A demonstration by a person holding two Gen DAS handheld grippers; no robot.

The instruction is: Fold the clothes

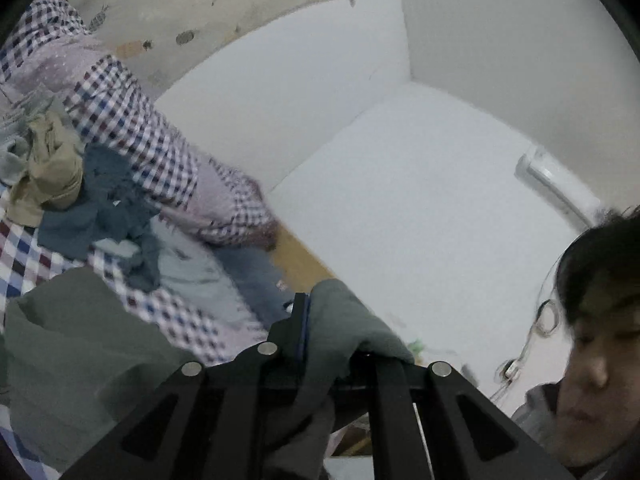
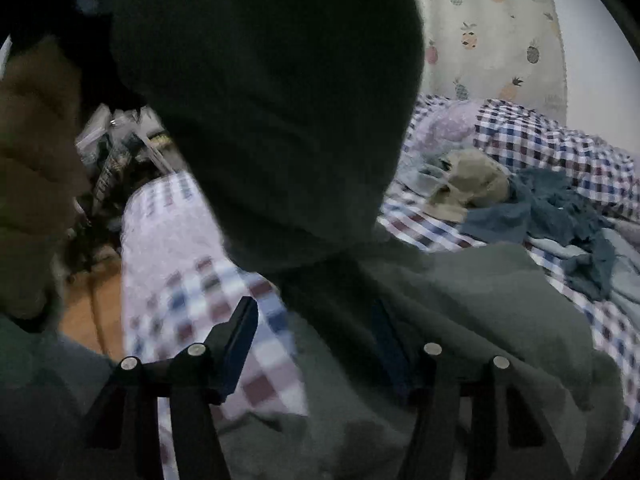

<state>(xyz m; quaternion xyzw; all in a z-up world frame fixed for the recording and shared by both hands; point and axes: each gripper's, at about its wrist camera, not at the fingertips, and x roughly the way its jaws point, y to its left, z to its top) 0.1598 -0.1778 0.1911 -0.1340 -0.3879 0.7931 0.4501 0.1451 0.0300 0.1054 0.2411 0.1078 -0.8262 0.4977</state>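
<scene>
Checked bedsheet (image 2: 420, 232), pineapple curtain (image 2: 492, 32).

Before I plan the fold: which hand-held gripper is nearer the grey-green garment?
Left. The left hand-held gripper is shut on the grey-green garment, its cloth draped over one finger. The right hand-held gripper is open, the garment hanging over one finger, unclamped.

My left black two-finger gripper (image 1: 320, 320) is tilted upward, fingers clamped on grey-green cloth (image 1: 344, 320). My right black two-finger gripper (image 2: 316, 336) has its fingers spread wide.
</scene>
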